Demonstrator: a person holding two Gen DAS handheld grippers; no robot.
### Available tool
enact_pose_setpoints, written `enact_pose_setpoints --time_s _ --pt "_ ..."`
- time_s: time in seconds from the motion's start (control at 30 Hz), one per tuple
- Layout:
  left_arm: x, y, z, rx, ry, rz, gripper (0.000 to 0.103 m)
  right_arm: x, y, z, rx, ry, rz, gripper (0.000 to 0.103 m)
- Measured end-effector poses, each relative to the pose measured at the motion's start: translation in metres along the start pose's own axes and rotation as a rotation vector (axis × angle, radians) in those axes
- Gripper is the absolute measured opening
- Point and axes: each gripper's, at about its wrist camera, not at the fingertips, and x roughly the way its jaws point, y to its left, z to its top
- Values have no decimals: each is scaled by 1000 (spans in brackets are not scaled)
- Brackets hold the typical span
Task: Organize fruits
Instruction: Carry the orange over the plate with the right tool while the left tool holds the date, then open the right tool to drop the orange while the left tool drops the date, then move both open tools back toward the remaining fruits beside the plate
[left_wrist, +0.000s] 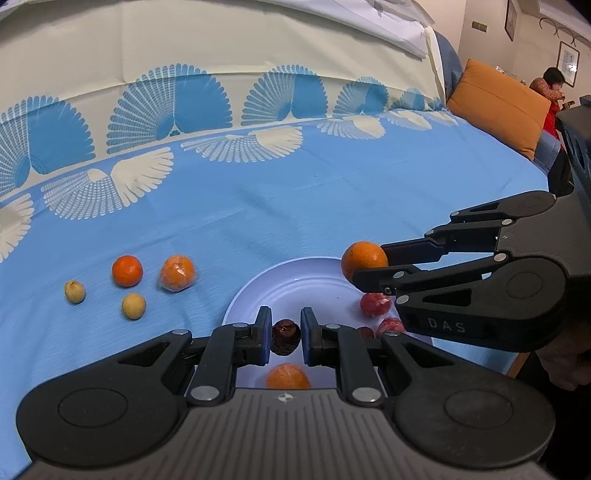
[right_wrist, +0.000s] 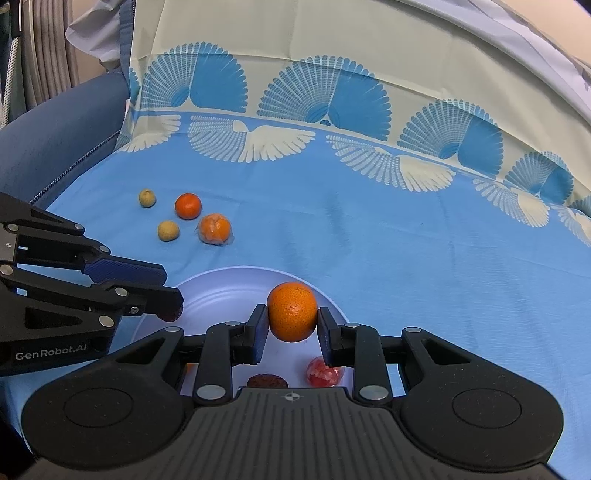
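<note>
A pale plate (left_wrist: 295, 284) (right_wrist: 221, 288) lies on the blue cloth. My left gripper (left_wrist: 285, 338) (right_wrist: 170, 310) is shut on a dark red date (left_wrist: 285, 336) over the plate's near side. My right gripper (right_wrist: 291, 325) (left_wrist: 364, 271) is shut on an orange (right_wrist: 291, 311) (left_wrist: 364, 259) above the plate's right rim. In the plate lie a wrapped orange (left_wrist: 287, 376), another date (right_wrist: 267, 381) and wrapped red fruits (left_wrist: 375, 304) (right_wrist: 323, 372). On the cloth to the left lie an orange (left_wrist: 127, 270) (right_wrist: 188, 206), a wrapped orange (left_wrist: 177, 273) (right_wrist: 215, 229) and two small yellow fruits (left_wrist: 133, 305) (right_wrist: 168, 230), (left_wrist: 75, 291) (right_wrist: 147, 198).
The cloth (left_wrist: 295, 206) is blue with a fan-pattern border and rises at the back. An orange cushion (left_wrist: 498, 107) stands at the far right, with a person (left_wrist: 552, 92) behind it. A blue sofa arm (right_wrist: 62, 136) borders the left.
</note>
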Motion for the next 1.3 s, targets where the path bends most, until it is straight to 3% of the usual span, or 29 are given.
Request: enact_pose_setpoints --time_s 0.57,0.63,0.67,0.7,0.77,1.3 --pt "0 -2 -1 1 3 -26 18 2 2 -2 -5 9 1 30" --pt "1 -1 0 -12 11 -43 24 3 2 -2 -2 18 3 31" --pt "0 -1 0 -14 7 -43 29 5 2 -3 0 28 3 35" --pt "0 0 1 -13 2 -42 29 6 2 -3 1 38 1 48" --pt "-1 1 1 -21 -2 -43 29 5 3 -3 -3 29 -23 59" --pt "-6 4 1 -38 -16 -7 29 -2 -5 0 36 -13 -74 65"
